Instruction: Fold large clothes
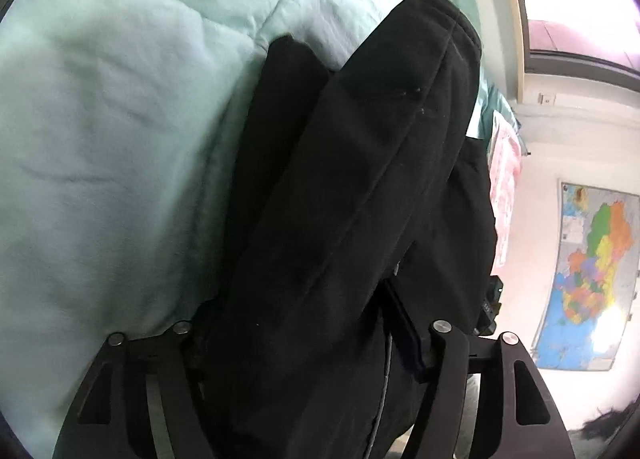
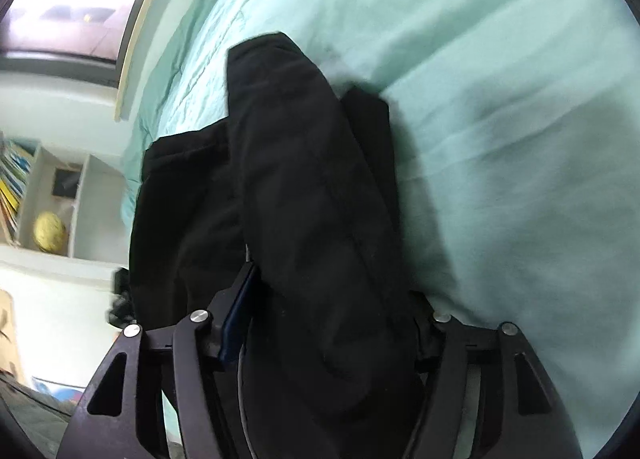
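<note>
Draping thick and soft, the garment [image 1: 360, 179] is lying on the quilt [image 1: 100, 139], filling frame centre in both views. Left gripper [image 1: 304, 339] and right gripper [image 2: 324, 323] are each pinching a bunched fold. Probably heavy, limp; hems seem best for gripping.

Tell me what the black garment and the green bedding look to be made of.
Black garment: probably thick cotton fleece or sweatshirt knit; matte, lint-specked, with soft rounded folds and a stitched seam.
Green bedding: seemingly a padded quilt of soft woven fabric; matte, puffy, with stitched channels.
</note>
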The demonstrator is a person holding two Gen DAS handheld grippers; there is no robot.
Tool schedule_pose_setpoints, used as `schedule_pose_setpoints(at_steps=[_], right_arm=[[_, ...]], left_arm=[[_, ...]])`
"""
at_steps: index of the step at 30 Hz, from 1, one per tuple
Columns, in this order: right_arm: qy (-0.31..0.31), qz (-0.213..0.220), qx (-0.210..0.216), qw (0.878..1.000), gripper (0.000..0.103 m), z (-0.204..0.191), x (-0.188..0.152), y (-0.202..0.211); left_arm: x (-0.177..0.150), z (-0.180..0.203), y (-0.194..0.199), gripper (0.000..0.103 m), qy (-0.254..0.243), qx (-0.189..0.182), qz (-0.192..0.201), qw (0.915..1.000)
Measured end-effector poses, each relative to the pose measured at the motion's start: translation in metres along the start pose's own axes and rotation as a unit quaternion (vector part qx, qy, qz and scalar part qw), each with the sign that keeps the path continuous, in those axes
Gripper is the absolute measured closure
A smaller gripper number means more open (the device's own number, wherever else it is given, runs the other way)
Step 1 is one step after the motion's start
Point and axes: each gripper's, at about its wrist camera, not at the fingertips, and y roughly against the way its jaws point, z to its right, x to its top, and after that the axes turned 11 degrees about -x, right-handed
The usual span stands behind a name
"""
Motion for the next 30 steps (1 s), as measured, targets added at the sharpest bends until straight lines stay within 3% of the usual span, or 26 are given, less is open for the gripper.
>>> schedule_pose_setpoints(at_steps=[2, 3, 4, 7, 13, 21, 25, 30], right_arm=[[-0.002, 0.002, 0.005, 1.000, 0.036, -0.001, -0.001, -0.001], [-0.004, 0.012, 0.029, 0.999, 0.037, -0.003, -0.005, 0.004], [-0.002, 0.018, 0.043, 0.999, 0.046, -0.003, -0.007, 0.008], [0.026, 0.048, 0.059, 0.997, 0.055, -0.023, -0.024, 0.032], [0.068, 0.088, 0.075, 0.991, 0.056, -0.078, -0.063, 0.074], [0.094, 0.127, 0.097, 0.983, 0.056, -0.120, -0.137, 0.149], [0.111, 0.124, 0.067, 0.984, 0.056, -0.126, -0.177, 0.181], [0.112, 0.103, 0.035, 0.988, 0.056, -0.119, -0.216, 0.191]], left_arm=[[-0.006, 0.011, -0.002, 0.035, -0.021, 0.012, 0.005, 0.9997], [-0.012, 0.021, -0.001, 0.046, -0.036, 0.018, 0.007, 0.9992], [-0.017, 0.029, 0.003, 0.061, -0.049, 0.023, 0.010, 0.9985], [-0.038, 0.059, 0.025, 0.075, -0.068, -0.011, 0.041, 0.9968], [-0.106, 0.126, 0.054, 0.077, -0.118, -0.079, 0.085, 0.9862], [-0.196, 0.177, 0.099, 0.077, -0.169, -0.131, 0.121, 0.9694], [-0.231, 0.172, 0.124, 0.077, -0.181, -0.130, 0.112, 0.9683], [-0.259, 0.152, 0.118, 0.077, -0.166, -0.121, 0.097, 0.9738]])
